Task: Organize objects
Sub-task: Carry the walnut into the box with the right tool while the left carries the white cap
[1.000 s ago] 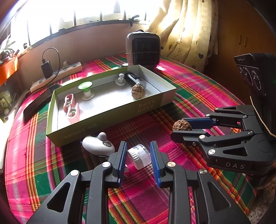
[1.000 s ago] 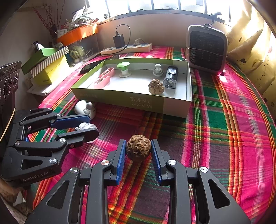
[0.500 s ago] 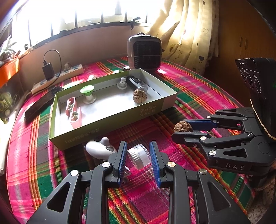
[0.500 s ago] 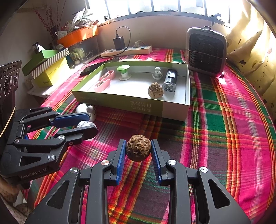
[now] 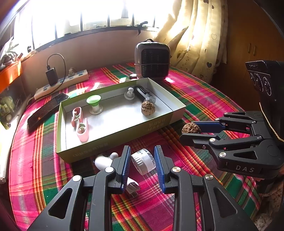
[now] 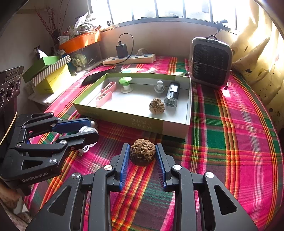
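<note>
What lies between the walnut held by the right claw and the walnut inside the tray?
In the right wrist view, only bare plaid cloth and the tray front wall separate the held walnut from the walnut inside. Nothing else lies between.

White figurine (image 5: 104, 160): mostly hidden behind the left gripper's (image 5: 142, 162) finger. White charger plug (image 5: 132, 187): part covered by the same finger. Printed characters on the green box (image 6: 142, 123) front wall: too blurred to read. Window (image 5: 92, 12): blown out by glare. Clutter in the orange tray (image 6: 80, 40): too small to identify. Both gripper bodies: cut off at the bottom edge.
</note>
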A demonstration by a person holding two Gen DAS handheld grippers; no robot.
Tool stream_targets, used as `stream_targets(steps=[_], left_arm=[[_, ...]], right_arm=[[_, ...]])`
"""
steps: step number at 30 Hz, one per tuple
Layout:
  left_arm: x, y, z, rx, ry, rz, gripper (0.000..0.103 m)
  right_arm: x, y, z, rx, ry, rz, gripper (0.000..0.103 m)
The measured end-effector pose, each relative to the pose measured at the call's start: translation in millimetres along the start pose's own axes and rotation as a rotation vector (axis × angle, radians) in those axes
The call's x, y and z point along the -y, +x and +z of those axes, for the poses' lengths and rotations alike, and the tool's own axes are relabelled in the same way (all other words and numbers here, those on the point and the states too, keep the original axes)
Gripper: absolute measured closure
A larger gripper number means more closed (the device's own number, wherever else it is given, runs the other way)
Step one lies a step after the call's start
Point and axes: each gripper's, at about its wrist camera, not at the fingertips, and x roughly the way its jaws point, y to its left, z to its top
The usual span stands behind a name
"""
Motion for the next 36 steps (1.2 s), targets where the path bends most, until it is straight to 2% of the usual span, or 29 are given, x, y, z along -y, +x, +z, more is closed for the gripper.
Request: stream_targets(steps=[11,22,36], left_arm=[[-5.6,0.8,11.6,0.018,-0.004,0.001,0.078],[-25.3,4.7,26.8,0.041,-0.052,-0.003,0.078],[-47.8,24.1,41.6,0.035,-0.071,0.012,0.078]], right_arm=[[2.2,3.3,14.9,0.010,-0.013,0.003,0.072],[3.8,9.3,37.5,0.025,-0.033,0.003,0.072],[16.3,38.3,74.3,0.019,-0.034,-0.020,0.072]])
